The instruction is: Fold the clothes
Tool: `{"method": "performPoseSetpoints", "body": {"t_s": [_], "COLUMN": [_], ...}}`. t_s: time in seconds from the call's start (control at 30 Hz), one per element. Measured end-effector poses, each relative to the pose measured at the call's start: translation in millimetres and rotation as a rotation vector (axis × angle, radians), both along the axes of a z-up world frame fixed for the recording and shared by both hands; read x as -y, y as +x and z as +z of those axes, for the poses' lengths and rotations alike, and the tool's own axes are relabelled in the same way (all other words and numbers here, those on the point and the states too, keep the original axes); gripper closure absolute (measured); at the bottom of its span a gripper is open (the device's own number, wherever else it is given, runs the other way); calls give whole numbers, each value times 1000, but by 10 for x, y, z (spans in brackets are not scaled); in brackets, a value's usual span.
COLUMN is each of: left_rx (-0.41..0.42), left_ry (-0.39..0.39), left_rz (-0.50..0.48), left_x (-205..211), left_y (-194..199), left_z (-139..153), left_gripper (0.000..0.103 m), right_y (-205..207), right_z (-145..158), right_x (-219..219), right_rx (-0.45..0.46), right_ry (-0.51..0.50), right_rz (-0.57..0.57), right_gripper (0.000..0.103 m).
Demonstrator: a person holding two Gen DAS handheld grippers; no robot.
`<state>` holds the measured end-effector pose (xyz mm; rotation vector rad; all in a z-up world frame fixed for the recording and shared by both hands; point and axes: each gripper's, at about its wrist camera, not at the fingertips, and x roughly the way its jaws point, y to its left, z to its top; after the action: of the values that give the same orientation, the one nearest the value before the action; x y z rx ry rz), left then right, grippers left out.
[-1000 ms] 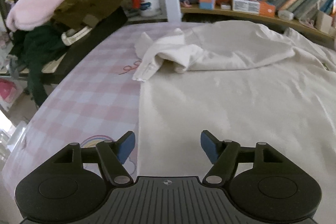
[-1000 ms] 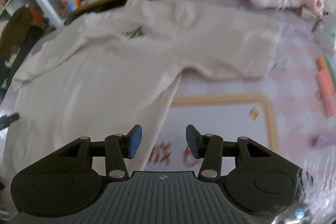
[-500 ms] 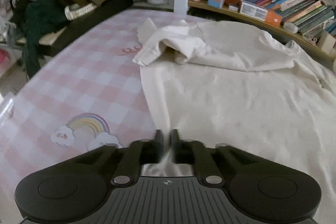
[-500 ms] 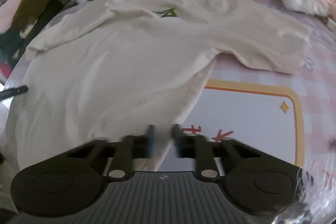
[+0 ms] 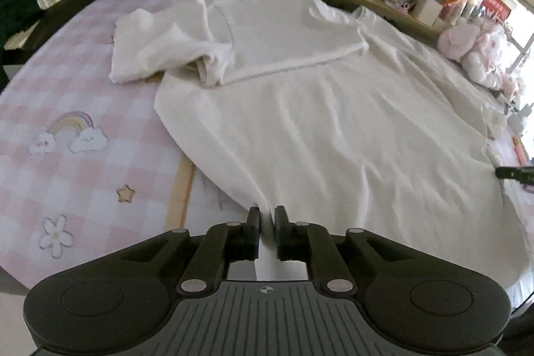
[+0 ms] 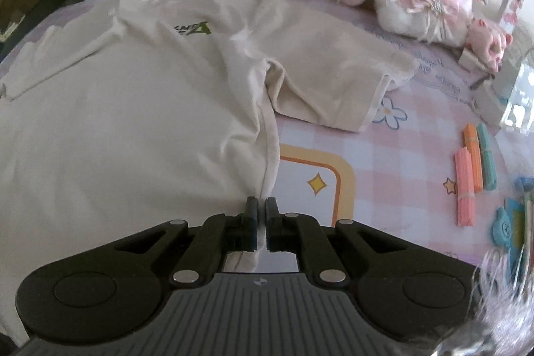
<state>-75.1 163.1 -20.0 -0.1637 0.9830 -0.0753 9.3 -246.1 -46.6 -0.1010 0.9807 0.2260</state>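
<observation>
Two claws, left claw (image 5: 266,224), right claw (image 6: 261,216), gripping one shirt (image 6: 133,109)

light: soft daylight, brighter at right | shadows: faint | edges: fisheye-bent, blurred | centre: sharp

The left tongs (image 5: 266,216) are closed, with a thin strip of white cloth pinched between the two fingers. The right tongs (image 6: 261,206) are closed in the same way, fingers nearly touching, gripping cloth.
</observation>
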Motion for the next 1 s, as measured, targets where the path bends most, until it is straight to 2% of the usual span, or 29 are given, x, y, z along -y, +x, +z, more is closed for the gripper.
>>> {"method": "performPoseSetpoints", "body": {"t_s": [0.03,0.17,0.2,0.27,0.3,0.5,0.67,0.87,0.93,1.0], "left_rx": [18,110,113,96,96,128,155,131,155,200], "left_ry": [12,109,112,89,82,59,40,211,224,186], "left_rz": [12,79,91,107,116,175,224,85,42,-3], "left_x": [-47,-246,-304,-432,-495,-865,-1174,-1200,-1165,-1130], "left_y": [41,349,491,779,889,1435,1890,2454,2522,2539], "left_z": [50,216,197,123,108,92,79,-158,-206,-197], "left_gripper": [88,50,40,34,33,34,33,33,33,32], "right_y": [-8,-39,-45,-95,-140,-454,-695,-843,-872,-894], "right_z": [-4,3,9,36,57,190,161,116,119,120], "right_x": [-19,-59,-67,-111,-148,-467,-845,-1166,-1233,-1293], "right_rx": [5,11,10,12,18,36,-1,-44,-54,-64], "right_ry": [-4,-5,-6,-5,-6,3,0,-38,-49,-64], "right_rz": [-2,-56,-74,-103,-113,-176,-216,-273,-287,-297], "right_gripper": [98,94,91,78,73,71,70,70,69,69]}}
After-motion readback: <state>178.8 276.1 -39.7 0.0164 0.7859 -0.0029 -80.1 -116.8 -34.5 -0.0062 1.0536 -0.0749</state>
